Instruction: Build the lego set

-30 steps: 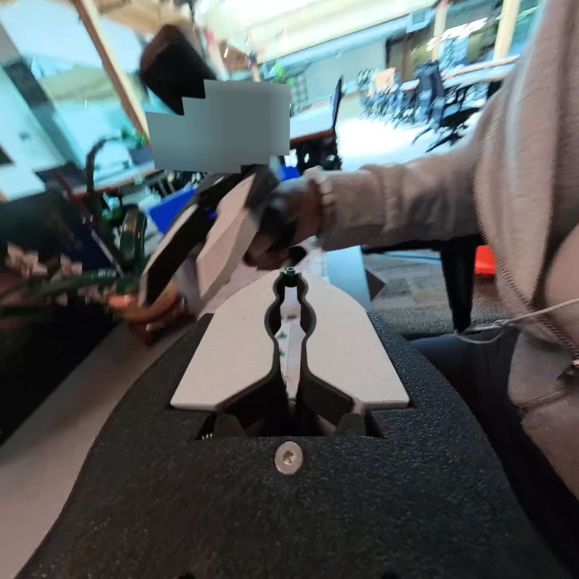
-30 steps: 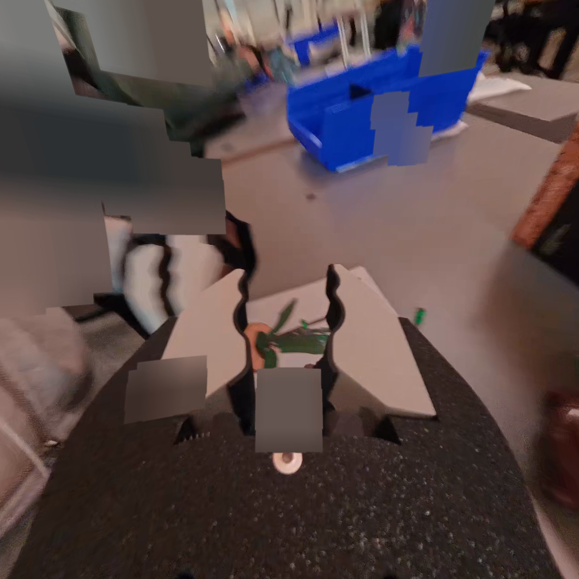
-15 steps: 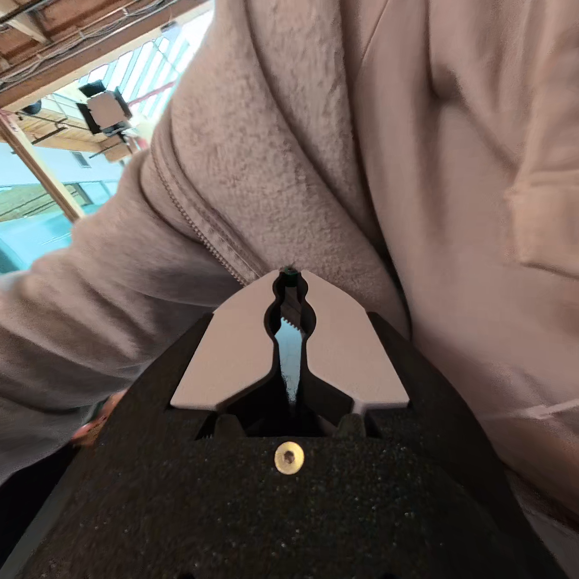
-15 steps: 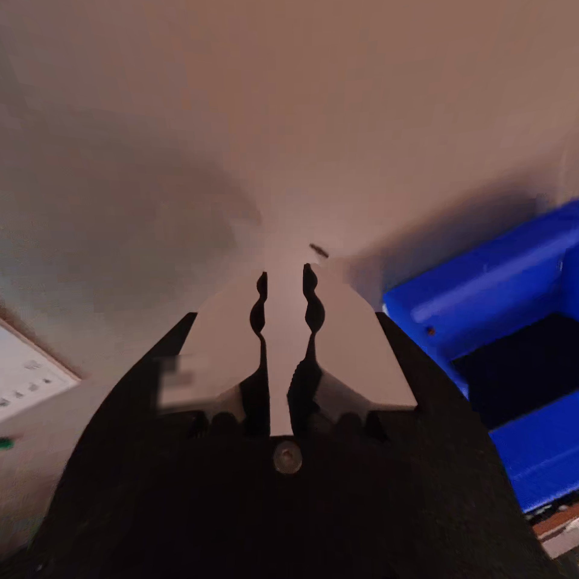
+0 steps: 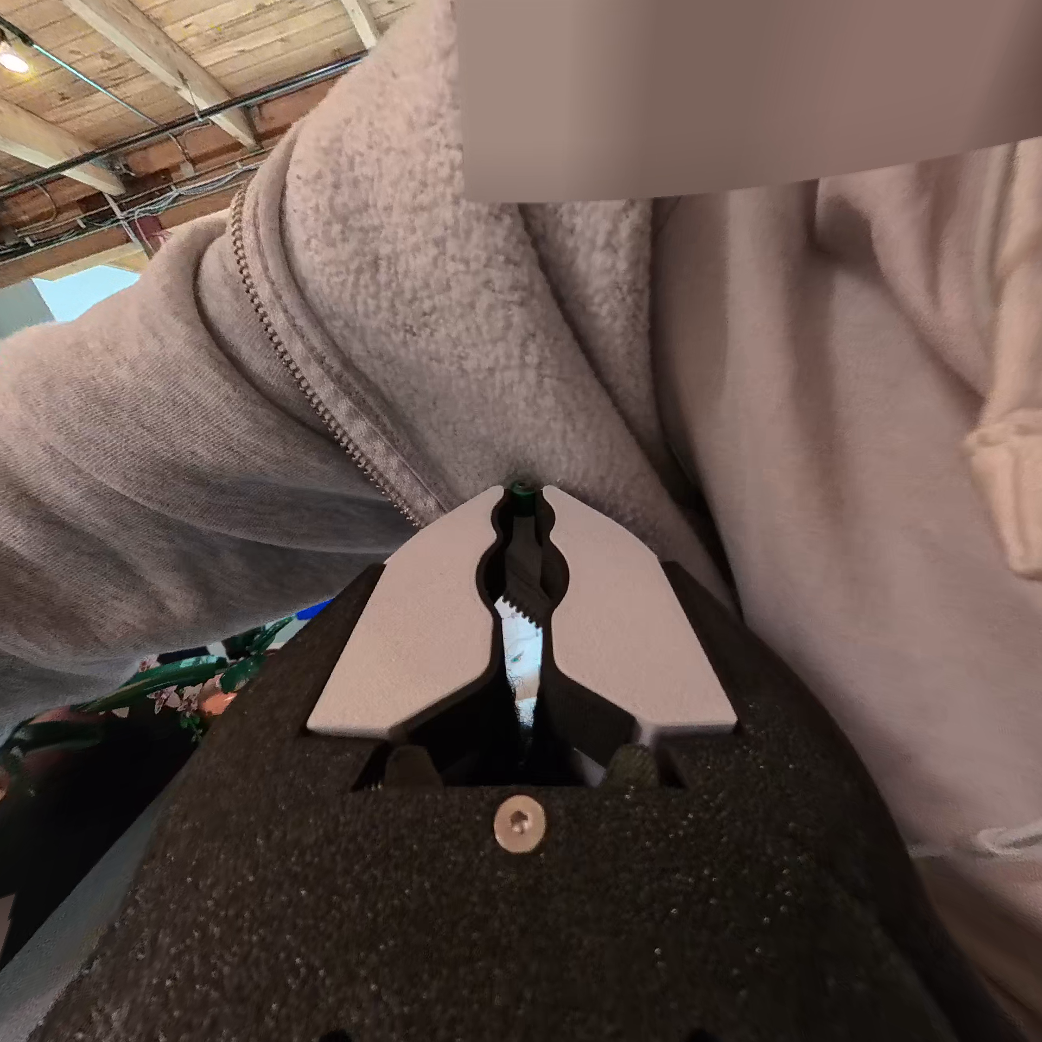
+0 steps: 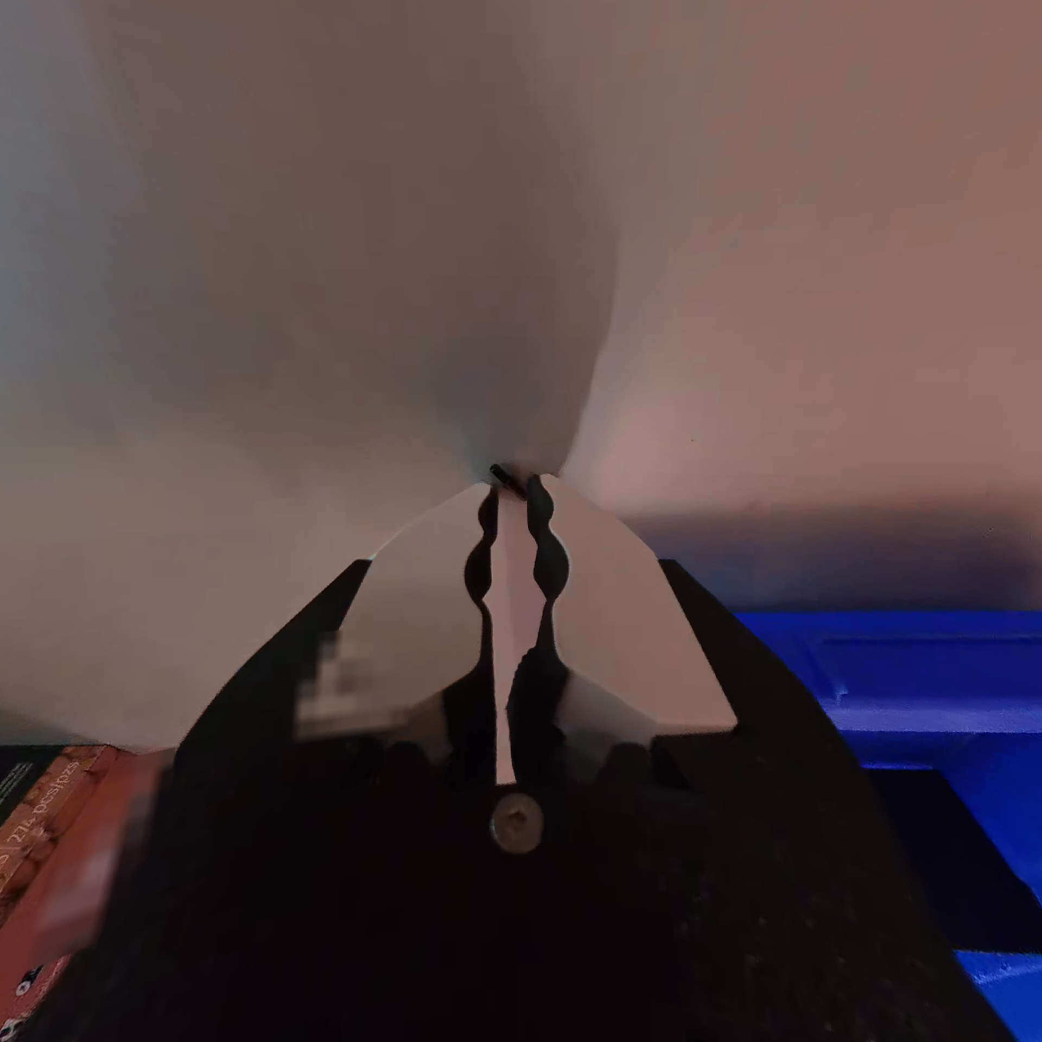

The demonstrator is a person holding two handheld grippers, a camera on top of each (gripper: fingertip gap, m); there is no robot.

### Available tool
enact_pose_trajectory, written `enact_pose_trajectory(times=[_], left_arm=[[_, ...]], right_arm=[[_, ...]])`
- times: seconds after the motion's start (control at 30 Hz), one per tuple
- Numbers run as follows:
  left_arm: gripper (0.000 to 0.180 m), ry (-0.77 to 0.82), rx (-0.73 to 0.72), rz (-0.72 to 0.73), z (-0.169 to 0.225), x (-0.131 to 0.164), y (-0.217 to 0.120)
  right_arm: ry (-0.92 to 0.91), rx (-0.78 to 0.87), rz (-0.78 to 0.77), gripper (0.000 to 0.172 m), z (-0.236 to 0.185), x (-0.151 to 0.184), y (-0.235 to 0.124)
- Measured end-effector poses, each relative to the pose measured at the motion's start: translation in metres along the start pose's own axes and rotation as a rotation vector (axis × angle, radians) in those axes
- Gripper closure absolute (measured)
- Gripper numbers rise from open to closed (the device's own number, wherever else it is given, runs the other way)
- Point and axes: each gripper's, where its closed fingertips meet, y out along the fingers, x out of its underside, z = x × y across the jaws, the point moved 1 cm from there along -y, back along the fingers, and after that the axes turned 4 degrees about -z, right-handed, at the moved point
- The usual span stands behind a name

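My left gripper (image 5: pixel 522 491) is shut on a small green tube-shaped piece (image 5: pixel 521 499), pinched at the very fingertips. It is raised and points at a person's beige fleece jacket (image 5: pixel 428 293), almost touching it. My right gripper (image 6: pixel 512 486) is down at the pale table top (image 6: pixel 733 282), its jaws nearly together. A small black pin (image 6: pixel 507 482) lies slantwise between the fingertips, and both tips bear on it. The right wrist view is dark and blurred around the tips.
A blue bin (image 6: pixel 902 676) stands close on the right of my right gripper. A red-brown printed box (image 6: pixel 56 846) lies at the lower left. A toy plant with pink flowers (image 5: pixel 186 688) shows under the person's sleeve (image 5: pixel 141 451). The grippers' ends are close to 40 cm from one another.
My right gripper left the toy plant, swung down to the table beside the blue bin and closed its wide jaws around the black pin. My left gripper kept the green piece and turned toward the person's jacket.
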Motion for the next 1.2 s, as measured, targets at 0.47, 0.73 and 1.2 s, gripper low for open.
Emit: enact_pose_trajectory(times=[0.47, 0.73, 1.2], left_arm=[[0.174, -0.022, -0.014, -0.042, 0.001, 0.011, 0.008], [0.174, -0.124, -0.179, -0.093, -0.032, 0.031, 0.002], [0.174, -0.23, -0.436, -0.345, -0.08, 0.082, -0.021]], right_arm=[[0.493, 0.108, 0.4, 0.171, -0.02, -0.018, -0.018], [1.15, 0.428, 1.403, 0.171, -0.115, 0.016, -0.167], [1.761, 0.097, 0.308, 0.171, -0.435, -0.085, -0.05]])
